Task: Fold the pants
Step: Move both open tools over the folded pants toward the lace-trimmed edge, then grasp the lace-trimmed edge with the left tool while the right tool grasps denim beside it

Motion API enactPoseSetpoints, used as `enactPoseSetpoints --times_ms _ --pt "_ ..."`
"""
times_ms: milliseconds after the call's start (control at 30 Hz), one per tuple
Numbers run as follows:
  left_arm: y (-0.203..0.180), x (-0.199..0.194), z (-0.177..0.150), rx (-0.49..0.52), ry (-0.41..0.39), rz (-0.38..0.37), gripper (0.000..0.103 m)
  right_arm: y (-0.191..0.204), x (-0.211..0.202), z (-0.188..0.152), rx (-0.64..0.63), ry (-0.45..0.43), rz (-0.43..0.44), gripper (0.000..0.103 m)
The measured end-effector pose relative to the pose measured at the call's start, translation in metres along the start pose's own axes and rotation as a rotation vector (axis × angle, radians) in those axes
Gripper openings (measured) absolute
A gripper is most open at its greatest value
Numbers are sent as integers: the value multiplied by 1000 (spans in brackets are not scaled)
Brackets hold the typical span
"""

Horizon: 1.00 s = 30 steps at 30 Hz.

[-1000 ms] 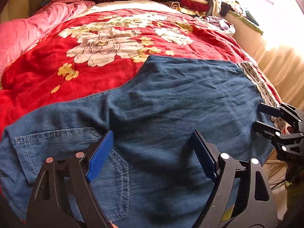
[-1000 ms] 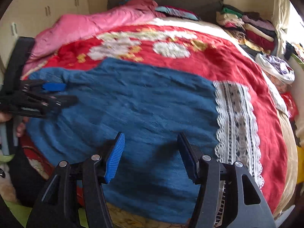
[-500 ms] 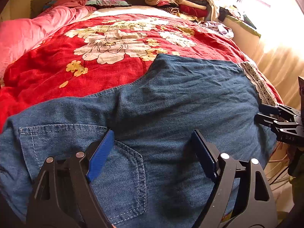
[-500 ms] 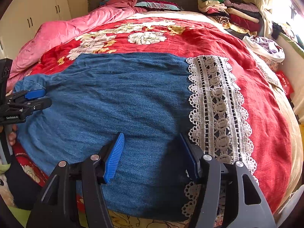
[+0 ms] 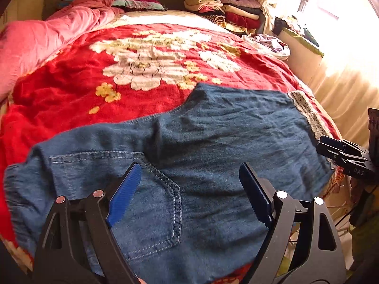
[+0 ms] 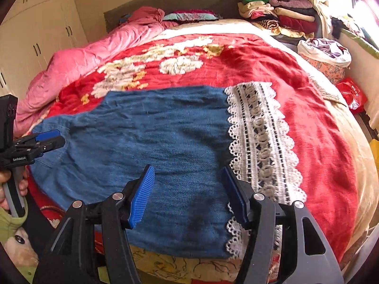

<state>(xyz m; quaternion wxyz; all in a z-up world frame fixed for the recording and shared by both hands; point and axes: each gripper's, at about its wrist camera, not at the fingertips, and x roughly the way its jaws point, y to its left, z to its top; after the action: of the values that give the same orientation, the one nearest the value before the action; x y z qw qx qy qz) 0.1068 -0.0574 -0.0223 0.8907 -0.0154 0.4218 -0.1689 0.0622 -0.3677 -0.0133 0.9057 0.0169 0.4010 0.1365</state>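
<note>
Lying lengthwise across the bed (image 5: 71, 87), the pants (image 5: 213, 142) sat under both grippers' released, empty fingers (image 5: 124, 195): left gripper (image 5: 189, 194) over the pocket end, right gripper (image 6: 188, 194) by the lace hem (image 6: 260, 142).

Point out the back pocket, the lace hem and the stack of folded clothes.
back pocket (image 5: 132, 203), left wrist view, pocket's denim face.
lace hem (image 6: 260, 142), right wrist view, middle band.
stack of folded clothes (image 6: 279, 11), right wrist view, stack's centre.

A home bedroom: bed (image 6: 319, 142), wardrobe (image 6: 35, 35), stacked clothes (image 6: 279, 11)
</note>
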Motion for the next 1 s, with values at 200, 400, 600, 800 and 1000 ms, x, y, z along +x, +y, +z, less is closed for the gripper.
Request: enactPoseSetpoints --times_ms 200,400,600,800,1000 --pt "-18 -19 14 15 -38 -15 83 -8 -34 0 12 -61 -11 58" --pt "-38 -16 30 47 -28 -36 84 -24 -61 -3 46 -127 -44 83" --pt "-65 -3 48 95 -8 -51 84 -39 -78 -8 68 -164 -75 83" --pt "-105 18 70 200 6 -65 84 -49 -81 -20 73 -166 -92 83" --pt "-145 56 87 301 51 -96 84 -62 -66 -39 128 -127 -63 83"
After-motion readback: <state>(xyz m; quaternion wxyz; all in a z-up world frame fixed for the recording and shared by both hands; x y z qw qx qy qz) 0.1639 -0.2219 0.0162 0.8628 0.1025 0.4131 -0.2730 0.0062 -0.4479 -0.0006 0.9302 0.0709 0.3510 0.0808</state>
